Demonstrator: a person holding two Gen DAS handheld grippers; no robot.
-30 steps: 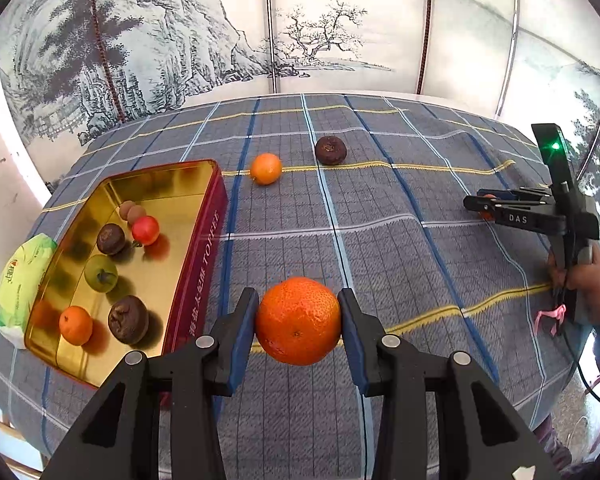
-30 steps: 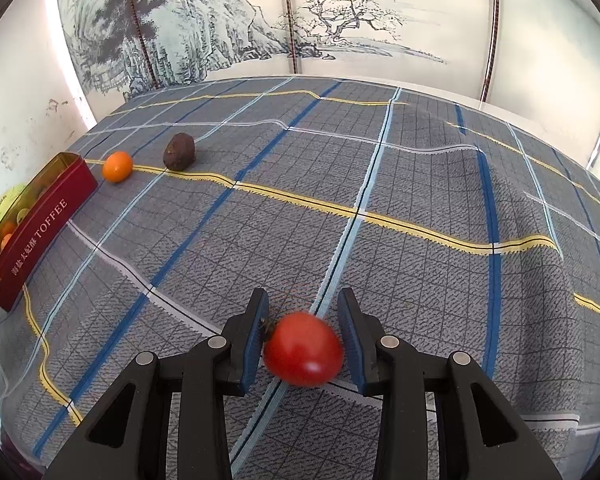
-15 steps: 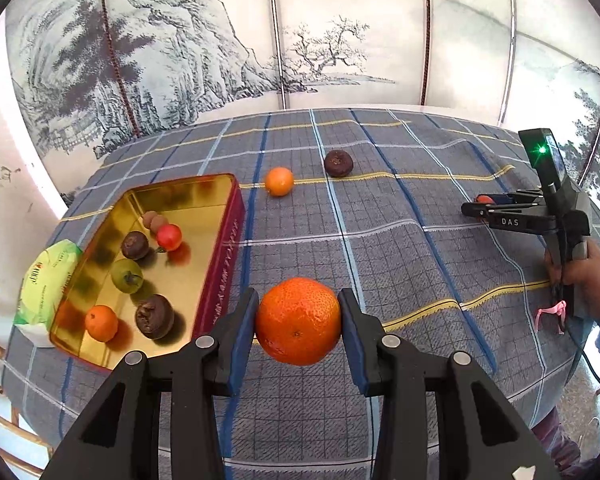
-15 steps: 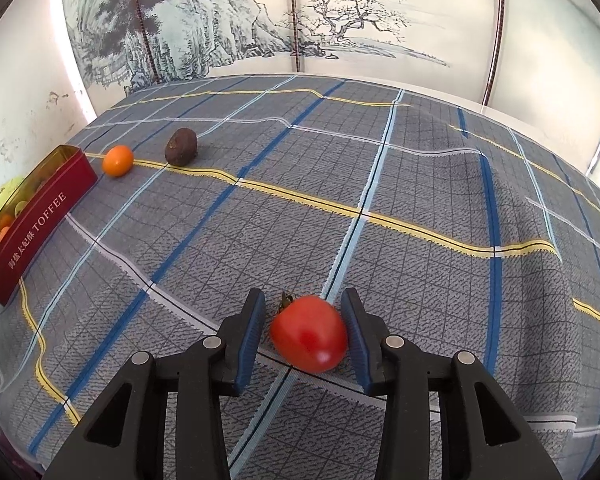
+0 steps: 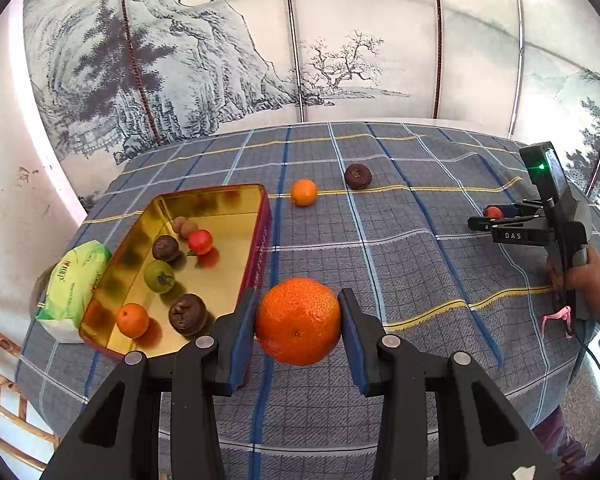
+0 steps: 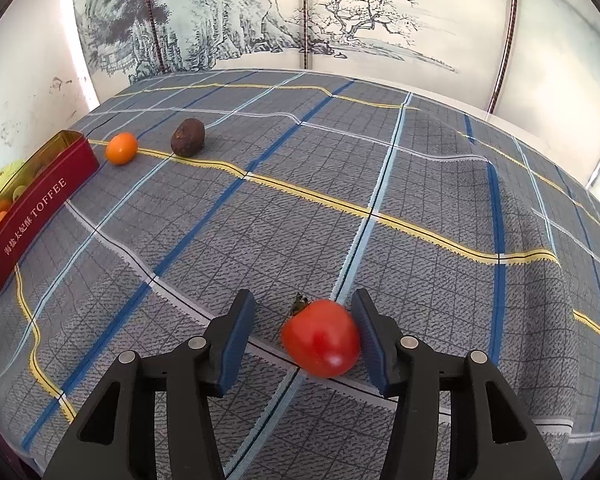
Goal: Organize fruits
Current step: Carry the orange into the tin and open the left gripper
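My left gripper (image 5: 298, 334) is shut on a large orange (image 5: 298, 321) and holds it above the cloth, just right of the gold toffee tin (image 5: 228, 194). The tin holds several fruits, among them a small orange (image 5: 132, 320), a dark fruit (image 5: 187, 314) and a red tomato (image 5: 200, 241). My right gripper (image 6: 304, 338) is open around a red tomato (image 6: 321, 338) on the cloth; the tomato touches the right finger with a gap on the left. A small orange (image 6: 121, 148) and a dark fruit (image 6: 187, 137) lie far left.
The table is covered with a grey plaid cloth (image 5: 400, 264). A green and white packet (image 5: 74, 280) lies left of the tin. The red tin side (image 6: 36, 216) reads TOFFEE. The right gripper body (image 5: 540, 228) shows in the left wrist view. A painted screen stands behind.
My left gripper has risen and pulled back with the orange, so more table shows. My right gripper's jaws have opened a little around the tomato, which now sits against the right finger.
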